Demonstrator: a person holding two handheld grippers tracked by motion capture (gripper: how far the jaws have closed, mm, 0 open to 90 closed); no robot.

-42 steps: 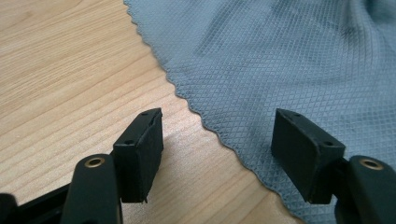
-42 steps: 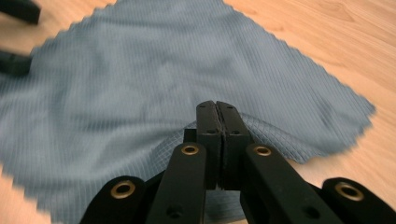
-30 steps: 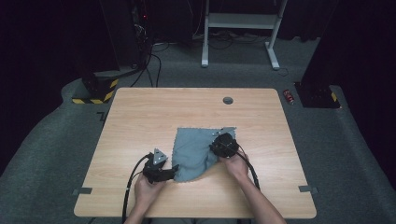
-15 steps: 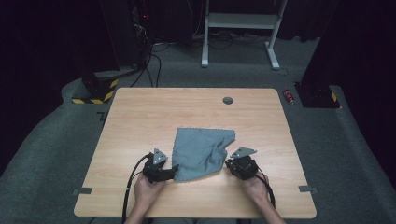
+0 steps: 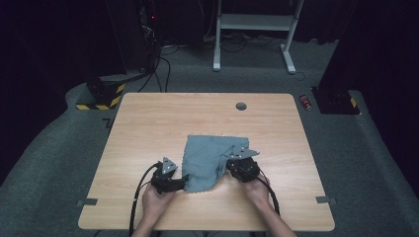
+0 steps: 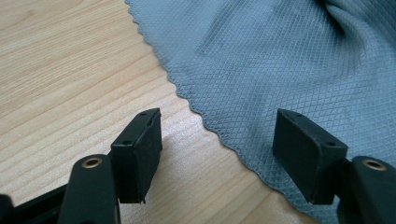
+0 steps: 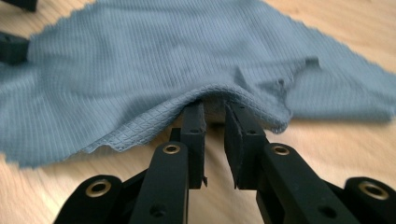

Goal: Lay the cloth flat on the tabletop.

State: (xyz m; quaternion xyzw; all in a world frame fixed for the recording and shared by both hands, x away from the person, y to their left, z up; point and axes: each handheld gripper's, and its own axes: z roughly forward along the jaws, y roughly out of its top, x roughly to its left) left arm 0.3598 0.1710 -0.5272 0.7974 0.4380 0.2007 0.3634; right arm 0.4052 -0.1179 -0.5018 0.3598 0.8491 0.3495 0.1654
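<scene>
Grey cloth [image 5: 210, 160] is lying on the wooden table [image 5: 148, 128], toward the near edge and roughly centred, mostly flat with its right part rumpled and lifted. Left hand-held gripper [image 5: 184, 180] is sitting low at the cloth's near-left corner, jaws standing wide; in the left gripper view [image 6: 219, 154] the scalloped hem is running diagonally between the jaws, the right pad [image 6: 306, 149] hovering over the fabric and the left pad [image 6: 140, 149] over bare wood, neither one pressing. Right hand-held gripper [image 5: 231, 159] is working at the cloth's right edge; its jaws have just been opening a little. In the right gripper view [image 7: 215, 109] the jaws are standing narrow with a slim gap, tips tucked under a raised fold of the hem that is draping over them; fabric is riding on top of the tips, and I cannot tell whether any is pinched between the pads. The person's hands are gripping both tools from the near table edge, cables trailing back.
</scene>
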